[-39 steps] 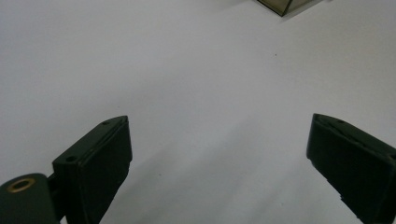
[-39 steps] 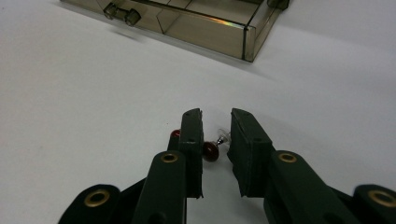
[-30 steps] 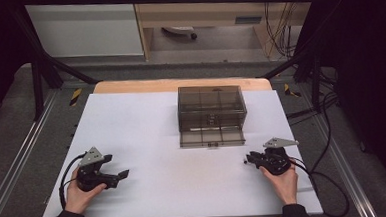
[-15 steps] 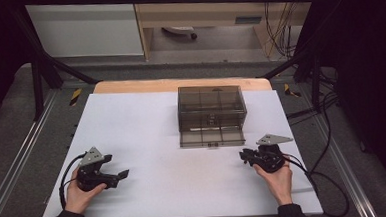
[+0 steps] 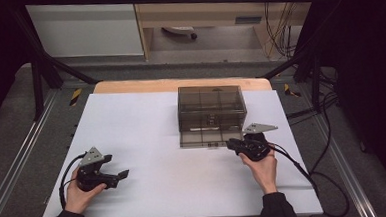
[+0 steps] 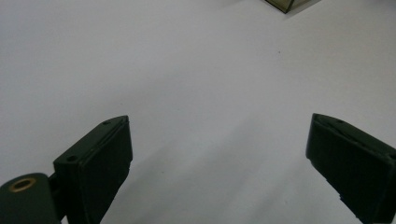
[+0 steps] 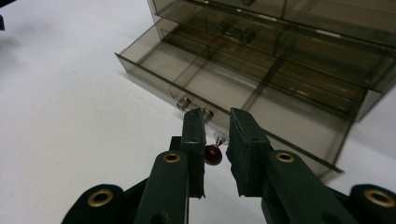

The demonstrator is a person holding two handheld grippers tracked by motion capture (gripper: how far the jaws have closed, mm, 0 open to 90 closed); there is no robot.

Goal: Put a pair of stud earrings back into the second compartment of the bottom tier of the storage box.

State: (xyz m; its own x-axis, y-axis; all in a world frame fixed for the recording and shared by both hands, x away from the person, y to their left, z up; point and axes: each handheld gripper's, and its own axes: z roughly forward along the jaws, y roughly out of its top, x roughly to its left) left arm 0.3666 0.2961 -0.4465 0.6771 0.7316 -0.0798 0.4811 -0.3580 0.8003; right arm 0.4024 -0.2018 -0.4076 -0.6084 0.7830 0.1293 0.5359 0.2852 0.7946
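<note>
Right gripper view: right gripper (image 7: pixel 216 140) nearly closed, pinching a small dark red bead with a metal pin (image 7: pixel 213 154), hovering just before the open bottom drawer (image 7: pixel 243 93) of the smoky drawer organizer (image 5: pixel 211 107). Keeping the pinch steady, carrying over the drawer's front wall, releasing low inside one compartment. Left gripper (image 6: pixel 219 163) resting wide open, empty, well apart from the organizer on the worktop (image 5: pixel 147 126).

The left hand (image 5: pixel 77 192) rests low at the near left, well apart from the drawer box (image 5: pixel 211 107), holding the left gripper (image 6: pixel 219 163) with its jaws spread wide. The right hand (image 5: pixel 261 167) holds the right gripper (image 7: pixel 217 140) just before the box, jaws nearly together, pinching a small dark red bead (image 7: pixel 213 154).
</note>
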